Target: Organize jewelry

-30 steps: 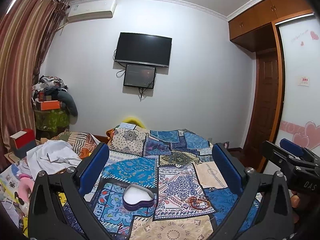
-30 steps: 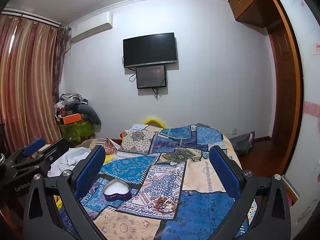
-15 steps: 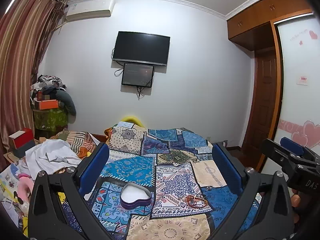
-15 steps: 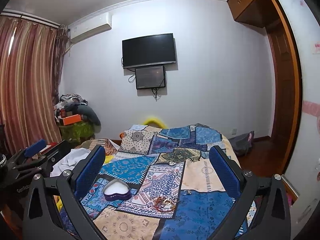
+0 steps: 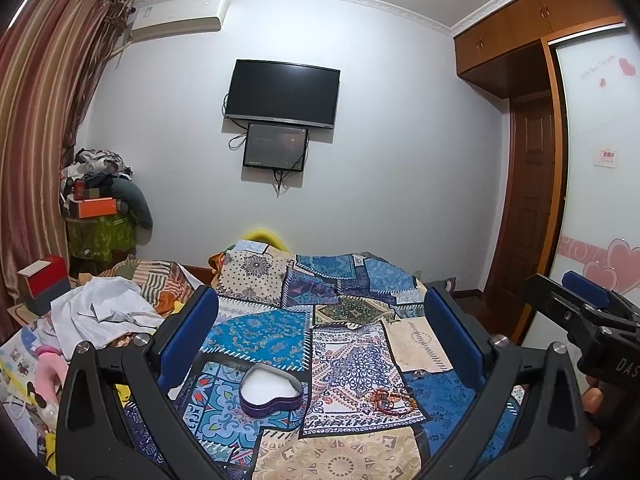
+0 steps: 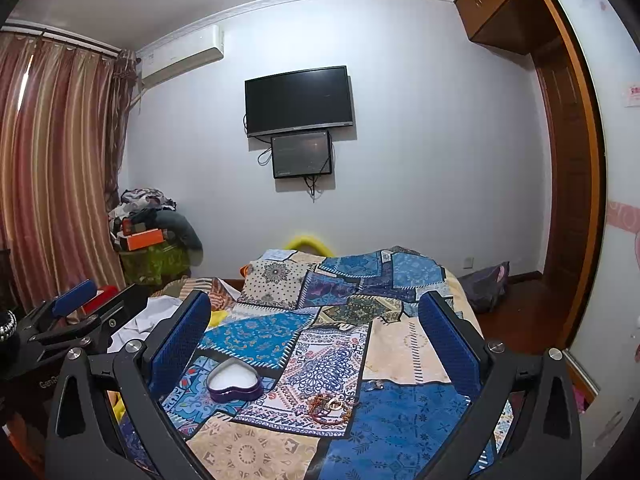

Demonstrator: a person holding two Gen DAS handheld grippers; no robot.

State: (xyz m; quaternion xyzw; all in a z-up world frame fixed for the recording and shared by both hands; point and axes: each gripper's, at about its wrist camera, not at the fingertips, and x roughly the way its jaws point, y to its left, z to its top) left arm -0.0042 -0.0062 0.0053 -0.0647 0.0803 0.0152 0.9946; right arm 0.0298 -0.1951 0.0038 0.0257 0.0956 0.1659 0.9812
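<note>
Both views have tipped slightly lower toward the heart-shaped box point(image 5: 270, 390); both grippers' jaws stay spread, empty.

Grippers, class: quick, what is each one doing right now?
Left gripper: open, holding nothing.
Right gripper: open, holding nothing.

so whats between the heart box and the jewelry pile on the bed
Only bare patchwork bedspread: the heart box and the jewelry pile lie apart, nothing between them, clearest in the right wrist view.
</note>
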